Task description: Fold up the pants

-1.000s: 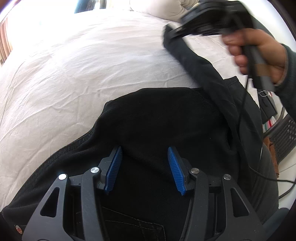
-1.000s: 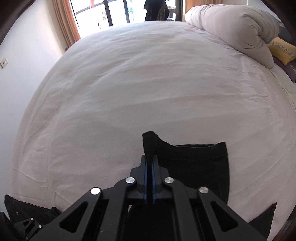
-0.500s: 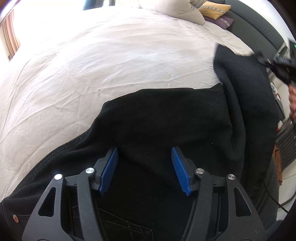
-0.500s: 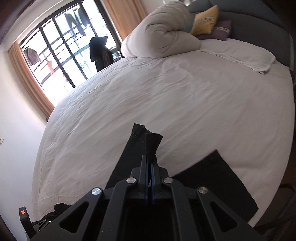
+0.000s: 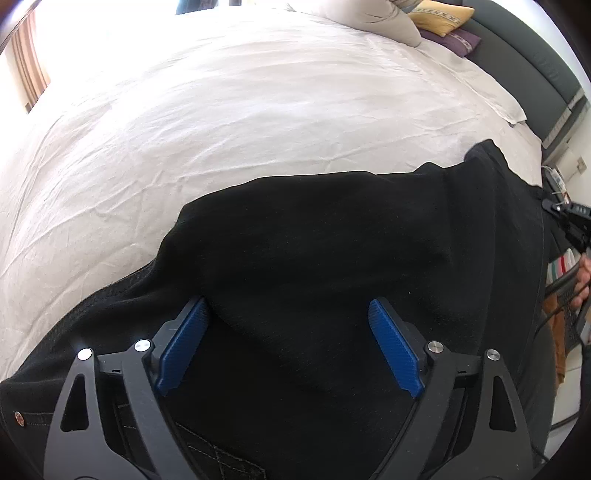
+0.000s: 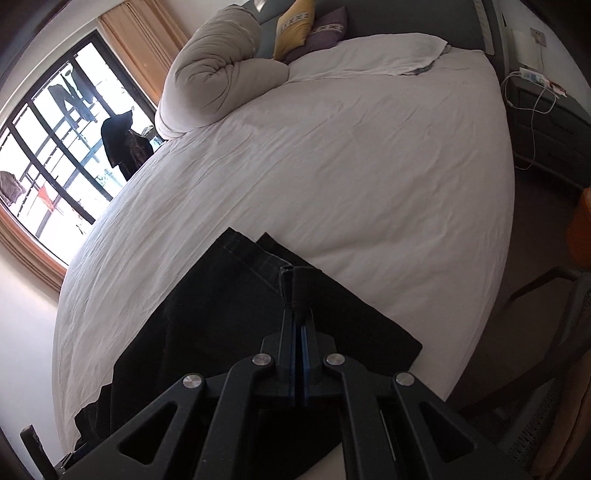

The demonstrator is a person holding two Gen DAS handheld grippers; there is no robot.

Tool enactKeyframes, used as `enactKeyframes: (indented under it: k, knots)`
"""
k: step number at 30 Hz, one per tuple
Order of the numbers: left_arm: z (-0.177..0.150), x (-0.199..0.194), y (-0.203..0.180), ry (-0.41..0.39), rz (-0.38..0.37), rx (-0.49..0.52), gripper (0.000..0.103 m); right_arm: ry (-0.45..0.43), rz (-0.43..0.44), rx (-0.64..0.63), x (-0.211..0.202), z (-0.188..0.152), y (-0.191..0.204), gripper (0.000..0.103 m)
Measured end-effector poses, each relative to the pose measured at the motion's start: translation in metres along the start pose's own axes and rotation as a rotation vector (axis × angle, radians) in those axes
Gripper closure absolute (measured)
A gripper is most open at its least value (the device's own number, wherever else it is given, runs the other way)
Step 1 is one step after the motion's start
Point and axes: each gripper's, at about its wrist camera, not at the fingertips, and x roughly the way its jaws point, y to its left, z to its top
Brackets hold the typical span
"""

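Observation:
Black pants [image 5: 332,258] lie on the white bed sheet [image 5: 258,110], one leg stretched off to the right. My left gripper [image 5: 288,306] hovers over the waist part. Its jaws are opening, and the blue pads [image 5: 184,339] stand wide apart with cloth between them but not pinched. My right gripper [image 6: 297,291] is shut on a bunched hem of the pants [image 6: 229,314] near the bed's right edge. A hand [image 5: 583,280] holding that gripper shows at the far right of the left wrist view.
A rolled duvet [image 6: 214,74] and yellow and purple pillows [image 6: 293,26] sit at the head of the bed. A dark nightstand with white cables [image 6: 546,103] stands beyond the bed's right edge. A window [image 6: 55,147] is on the left and a chair [image 6: 554,332] on the right.
The left gripper's jaws have spread much wider. The right gripper has swung the pant leg from the far middle of the bed out to the right and rolled as it went.

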Motion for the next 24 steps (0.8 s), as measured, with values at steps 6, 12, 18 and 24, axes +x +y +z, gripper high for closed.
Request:
enactKeyframes:
  k: [6,12,18,24]
  knots:
    - [0.001,0.002,-0.006,-0.006,0.017,-0.009,0.012,-0.040,-0.020,0.044,-0.007,-0.005,-0.014,0.100]
    - [0.003,0.008,-0.015,-0.011,0.026,0.000,0.009,-0.020,-0.029,0.091,-0.004,-0.014,-0.033,0.100]
    - [0.007,0.009,-0.009,-0.020,0.019,0.007,0.007,0.018,-0.040,0.095,0.008,-0.021,-0.042,0.100]
    - [0.006,-0.008,0.021,-0.064,-0.063,-0.057,0.007,0.028,-0.044,0.087,0.015,-0.026,-0.047,0.101]
